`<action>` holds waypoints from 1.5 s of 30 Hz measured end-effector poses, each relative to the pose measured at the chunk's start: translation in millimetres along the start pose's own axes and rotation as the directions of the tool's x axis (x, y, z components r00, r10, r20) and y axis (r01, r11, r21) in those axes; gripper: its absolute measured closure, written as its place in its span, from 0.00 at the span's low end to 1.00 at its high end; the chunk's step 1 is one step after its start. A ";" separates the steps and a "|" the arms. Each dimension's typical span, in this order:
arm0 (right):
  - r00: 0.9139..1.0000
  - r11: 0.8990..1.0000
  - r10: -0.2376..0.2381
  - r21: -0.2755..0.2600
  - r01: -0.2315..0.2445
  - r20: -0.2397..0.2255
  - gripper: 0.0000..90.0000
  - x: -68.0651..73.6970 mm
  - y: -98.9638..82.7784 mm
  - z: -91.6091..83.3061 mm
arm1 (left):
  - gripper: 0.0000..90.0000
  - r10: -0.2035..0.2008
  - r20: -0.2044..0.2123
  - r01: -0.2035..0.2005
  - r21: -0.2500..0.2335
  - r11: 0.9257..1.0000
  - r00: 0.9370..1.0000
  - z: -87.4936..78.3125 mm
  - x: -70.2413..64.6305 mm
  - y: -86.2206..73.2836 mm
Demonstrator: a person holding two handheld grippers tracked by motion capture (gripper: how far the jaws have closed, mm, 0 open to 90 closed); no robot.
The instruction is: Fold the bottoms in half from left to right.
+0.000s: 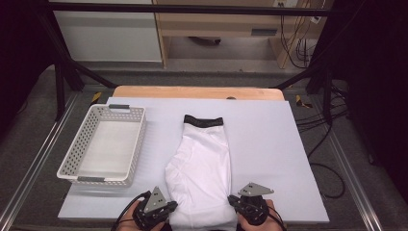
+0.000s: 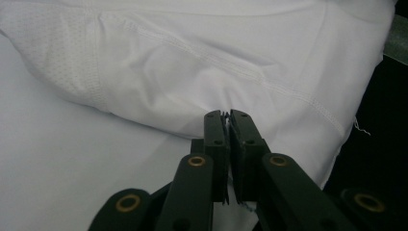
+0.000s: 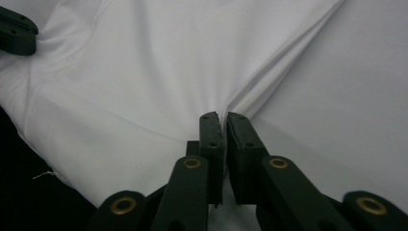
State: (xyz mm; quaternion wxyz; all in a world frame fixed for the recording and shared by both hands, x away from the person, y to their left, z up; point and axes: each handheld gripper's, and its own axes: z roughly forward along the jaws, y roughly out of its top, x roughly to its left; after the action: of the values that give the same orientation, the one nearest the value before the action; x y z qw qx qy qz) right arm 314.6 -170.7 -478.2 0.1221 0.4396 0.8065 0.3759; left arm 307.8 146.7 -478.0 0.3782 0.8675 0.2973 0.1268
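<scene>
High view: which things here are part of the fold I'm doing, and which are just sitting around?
In the job:
- white shorts, black waistband at the far end
- left gripper, shut on the near hem
- right gripper, shut on the near hem

Lying about:
- white basket, left of the shorts, nothing in it
- cables on the floor at right

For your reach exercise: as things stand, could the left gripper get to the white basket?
Probably yes, but not freely. Nothing stands between the left gripper and the basket beside it, yet its jaws are clamped on the white shorts, which would drag along unless released.
</scene>
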 end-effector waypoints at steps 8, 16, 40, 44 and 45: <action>0.998 0.999 0.023 -0.036 -0.021 0.066 0.67 -8.1 8.1 2.2 | 0.76 -0.013 -0.062 0.012 -0.017 1.000 0.998 0.9 4.8 1.2; 0.995 1.000 0.020 -0.022 -0.018 0.100 0.61 -29.0 44.3 26.1 | 0.70 -0.029 -0.058 0.028 -0.023 0.999 0.998 4.9 8.9 1.6; 0.997 1.000 0.024 -0.022 -0.022 0.078 1.00 -35.8 40.9 39.1 | 0.97 -0.050 0.050 0.050 0.004 0.999 0.997 1.4 11.8 3.7; 0.998 0.999 0.038 -0.017 -0.037 0.055 1.00 -31.9 35.7 31.8 | 0.97 -0.041 0.063 0.041 0.013 0.999 0.997 -6.8 6.4 -0.8; 0.998 0.999 0.039 -0.015 -0.038 0.047 1.00 -30.6 33.6 29.2 | 0.97 -0.037 0.064 0.036 0.016 0.999 0.997 -8.3 4.7 -0.9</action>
State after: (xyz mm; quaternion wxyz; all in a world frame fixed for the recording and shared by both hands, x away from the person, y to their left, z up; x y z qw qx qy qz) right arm 368.5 -169.5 -478.4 0.1371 0.4630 0.7921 0.3735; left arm 307.5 154.9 -473.0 0.3833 0.8683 0.3018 0.0894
